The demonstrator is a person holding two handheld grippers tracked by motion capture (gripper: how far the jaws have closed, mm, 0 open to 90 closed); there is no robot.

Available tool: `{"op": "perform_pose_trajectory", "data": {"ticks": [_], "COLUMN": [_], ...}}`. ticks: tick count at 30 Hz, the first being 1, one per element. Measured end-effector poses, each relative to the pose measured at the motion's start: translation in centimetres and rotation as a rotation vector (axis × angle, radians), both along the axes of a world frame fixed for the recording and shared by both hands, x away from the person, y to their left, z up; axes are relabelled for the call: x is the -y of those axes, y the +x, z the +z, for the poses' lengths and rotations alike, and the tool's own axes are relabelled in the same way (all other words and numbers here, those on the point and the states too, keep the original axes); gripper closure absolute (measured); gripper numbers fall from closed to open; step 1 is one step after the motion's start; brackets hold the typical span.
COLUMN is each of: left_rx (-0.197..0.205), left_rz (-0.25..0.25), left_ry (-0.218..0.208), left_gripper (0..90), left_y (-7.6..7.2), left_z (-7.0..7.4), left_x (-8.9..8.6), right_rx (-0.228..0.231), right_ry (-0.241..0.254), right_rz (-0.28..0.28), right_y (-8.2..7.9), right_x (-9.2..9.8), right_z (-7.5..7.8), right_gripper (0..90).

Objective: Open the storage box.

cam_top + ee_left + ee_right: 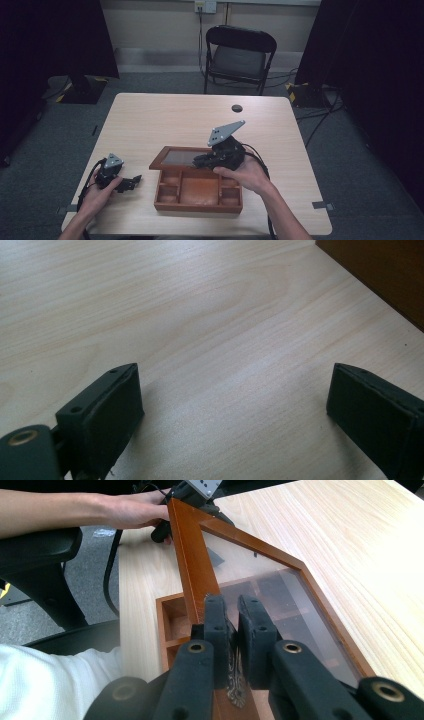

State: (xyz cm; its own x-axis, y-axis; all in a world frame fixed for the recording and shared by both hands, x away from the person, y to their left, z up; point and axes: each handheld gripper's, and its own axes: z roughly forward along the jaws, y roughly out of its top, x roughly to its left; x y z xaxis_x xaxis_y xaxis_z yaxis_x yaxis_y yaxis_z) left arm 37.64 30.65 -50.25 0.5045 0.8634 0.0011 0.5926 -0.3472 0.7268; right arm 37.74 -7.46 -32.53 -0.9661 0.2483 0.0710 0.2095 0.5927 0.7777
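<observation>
**Lid Gripped at the Latch**

While the pale rectangular wooden table carries it near the front edge, the brown compartmented wooden box has its glass-panelled lid raised. The right gripper clamps the lid's ornate metal latch; the left gripper, gaping, rests left of the box.

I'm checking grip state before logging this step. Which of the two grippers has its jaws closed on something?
The right gripper, over the wooden box: its jaws pinch the metal clasp on the glass lid. The left gripper rests wide open on the table.
</observation>
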Motion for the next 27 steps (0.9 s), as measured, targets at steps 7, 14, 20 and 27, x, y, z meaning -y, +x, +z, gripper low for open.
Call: {"op": "perform_pose_trajectory", "data": {"ticks": [7, 14, 20, 27], "left_rx": [0.000, 0.000, 0.000, 0.000], "left_rz": [0.000, 0.000, 0.000, 0.000], "left_ry": [0.000, -0.001, 0.000, -0.001], "left_gripper": [7.1, 7.1, 7.1, 7.1], "left_y": [0.0, 0.0, 0.0, 0.0], "left_z": [0.0, 0.0, 0.0, 0.0], "left_x": [0.0, 0.0, 0.0, 0.0], "right_rx": [0.000, -0.004, -0.003, -0.004], "right_ry": [-0.003, 0.000, -0.006, -0.017], "right_rz": [-0.002, -0.002, -0.004, -0.006], "right_y": [0.2, 0.5, 0.7, 1.0], "right_x": [0.0, 0.0, 0.0, -0.1], "right_z": [0.2, 0.5, 0.8, 1.2], "right_gripper": [83.6, 83.6, 83.6, 83.7]}}
